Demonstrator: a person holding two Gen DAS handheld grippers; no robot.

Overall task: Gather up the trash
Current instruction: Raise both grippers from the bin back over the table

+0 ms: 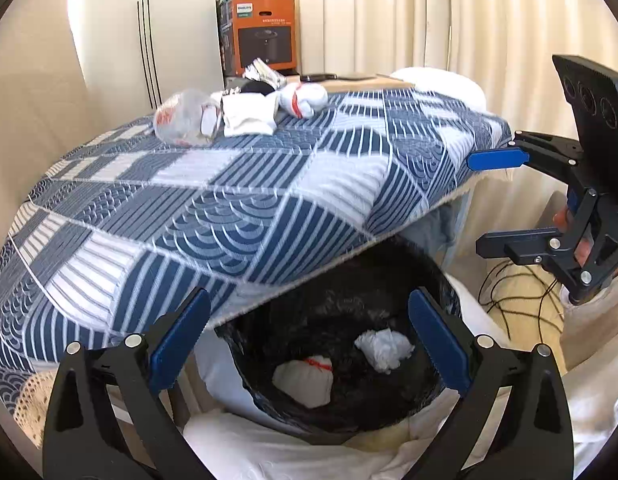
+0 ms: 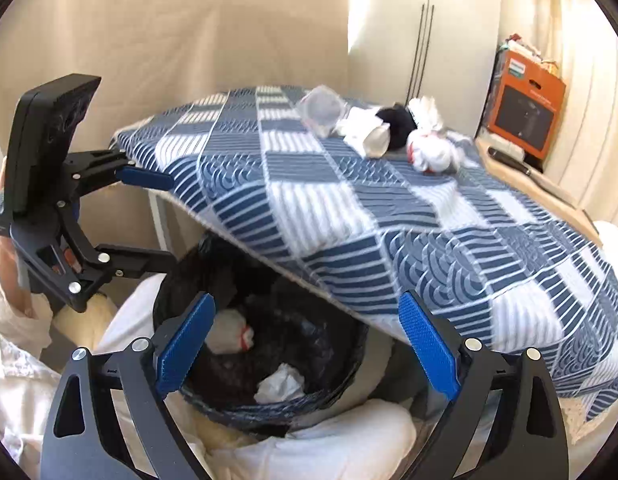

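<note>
Landmark: the bin (image 1: 245, 364), a round one w/ a black liner, sitting low, partly tucked under the edge of the worktop (image 1: 269, 200) w/ its blue-and-white patterned cloth.

Inside the bin: a crumpled white paper wad (image 1: 383, 350) and a white tied bundle w/ red band (image 1: 305, 380), lying apart from each other on the liner. The right wrist view shows the same two, the wad (image 2: 281, 388) nearer the rim, the bundle (image 2: 229, 336) deeper in.

Left hand-held gripper (image 1: 309, 344) hangs above the bin mouth, blue pads spread wide, nothing btwn them. Right hand-held gripper (image 2: 307, 348) is likewise over the bin, jaws spread wide apart, empty. Each one shows in the other's camera off to the side of the bin, fingers apart there too.

More trash is up on the worktop, well away from the bin at the far end of the cloth: a clear crumpled plastic bag (image 1: 185, 118), a white folded wad (image 1: 249, 114), a black lump (image 2: 397, 124), and a second white bundle w/ red tie (image 1: 303, 98), all bunched together, touching or nearly. A crinkly silver wrapper (image 1: 265, 72) sits just behind them.

Beyond that, far from the bin: an orange appliance box (image 1: 265, 36) against pale curtains (image 1: 389, 12).
</note>
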